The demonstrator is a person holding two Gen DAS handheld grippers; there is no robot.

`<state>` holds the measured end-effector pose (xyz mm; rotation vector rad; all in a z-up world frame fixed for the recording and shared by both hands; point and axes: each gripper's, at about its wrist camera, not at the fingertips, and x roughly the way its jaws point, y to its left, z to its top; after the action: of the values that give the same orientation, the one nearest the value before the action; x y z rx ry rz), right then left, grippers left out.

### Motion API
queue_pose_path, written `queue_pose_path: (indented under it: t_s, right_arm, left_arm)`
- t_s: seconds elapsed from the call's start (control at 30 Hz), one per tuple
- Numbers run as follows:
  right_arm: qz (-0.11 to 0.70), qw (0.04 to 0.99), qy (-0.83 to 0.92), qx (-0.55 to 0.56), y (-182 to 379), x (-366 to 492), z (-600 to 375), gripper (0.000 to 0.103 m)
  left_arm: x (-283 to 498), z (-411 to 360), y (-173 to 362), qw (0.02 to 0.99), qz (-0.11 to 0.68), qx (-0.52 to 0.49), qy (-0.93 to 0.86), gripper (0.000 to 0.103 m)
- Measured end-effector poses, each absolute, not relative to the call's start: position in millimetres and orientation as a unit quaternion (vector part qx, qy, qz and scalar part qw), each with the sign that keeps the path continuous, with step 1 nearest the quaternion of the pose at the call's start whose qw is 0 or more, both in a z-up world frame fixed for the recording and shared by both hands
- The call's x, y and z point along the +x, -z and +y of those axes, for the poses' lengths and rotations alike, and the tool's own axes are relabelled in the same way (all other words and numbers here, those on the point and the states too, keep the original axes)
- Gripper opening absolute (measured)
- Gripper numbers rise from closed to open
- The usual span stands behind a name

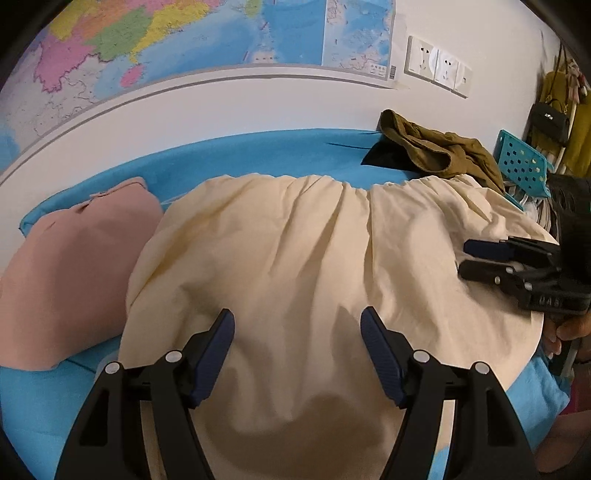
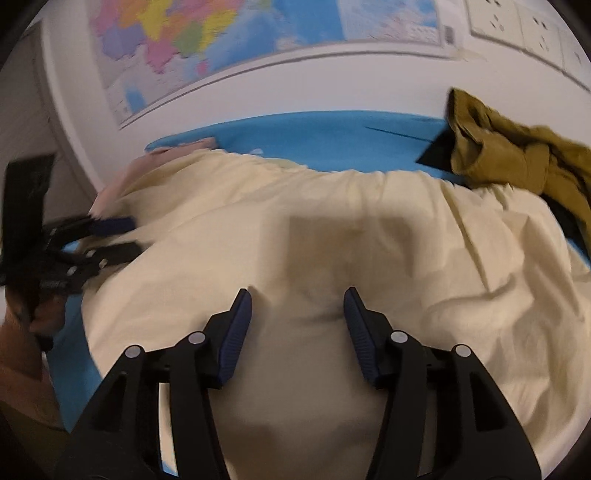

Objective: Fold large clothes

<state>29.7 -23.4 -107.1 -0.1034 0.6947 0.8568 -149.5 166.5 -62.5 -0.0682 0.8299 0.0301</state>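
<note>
A large cream garment (image 1: 295, 251) with a gathered edge at its far side lies spread on the blue surface (image 1: 258, 155). My left gripper (image 1: 297, 317) hangs over its near middle, jaws wide apart, with only flat cloth below the pads. The right wrist view shows the same cream garment (image 2: 332, 240), wrinkled on its right side. My right gripper (image 2: 298, 295) is open above it with nothing pinched. The right gripper (image 1: 464, 258) also shows over the garment's right edge, held by a hand. The left gripper (image 2: 136, 236) shows at the garment's left edge.
A folded pink garment (image 1: 66, 266) lies left of the cream one. A crumpled olive garment (image 1: 436, 151) and a black piece sit at the back right. A teal perforated panel (image 1: 521, 162) stands at the right. A map (image 1: 184, 33) and sockets (image 1: 436, 62) are on the wall.
</note>
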Motion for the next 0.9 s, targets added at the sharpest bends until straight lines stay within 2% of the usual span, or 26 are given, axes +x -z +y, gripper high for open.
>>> queue_pose_path:
  t_s: [0.33, 0.5, 0.6, 0.83, 0.9]
  right_arm:
    - [0.256, 0.815, -0.512, -0.083, 62, -34, -16, 0.058]
    - [0.286, 0.799, -0.507, -0.151, 87, -37, 19, 0.058]
    - [0.315, 0.799, -0.496, -0.129, 105, -15, 23, 0.058]
    - [0.307, 0.802, -0.497, -0.12, 86, -20, 18, 0.057]
    - [0.287, 0.8, -0.511, -0.128, 77, -31, 16, 0.065]
  left_arm:
    - [-168, 176, 56, 0.919, 0.391, -0.046, -0.014, 0.07]
    - [-176, 180, 58, 0.919, 0.391, -0.05, -0.023, 0.07]
    - [-181, 191, 58, 0.916, 0.391, -0.087, -0.013, 0.07]
    - [-203, 222, 55, 0.913, 0.379, -0.149, -0.011, 0.07]
    - [-209, 228, 55, 0.912, 0.377, -0.16, -0.006, 0.07]
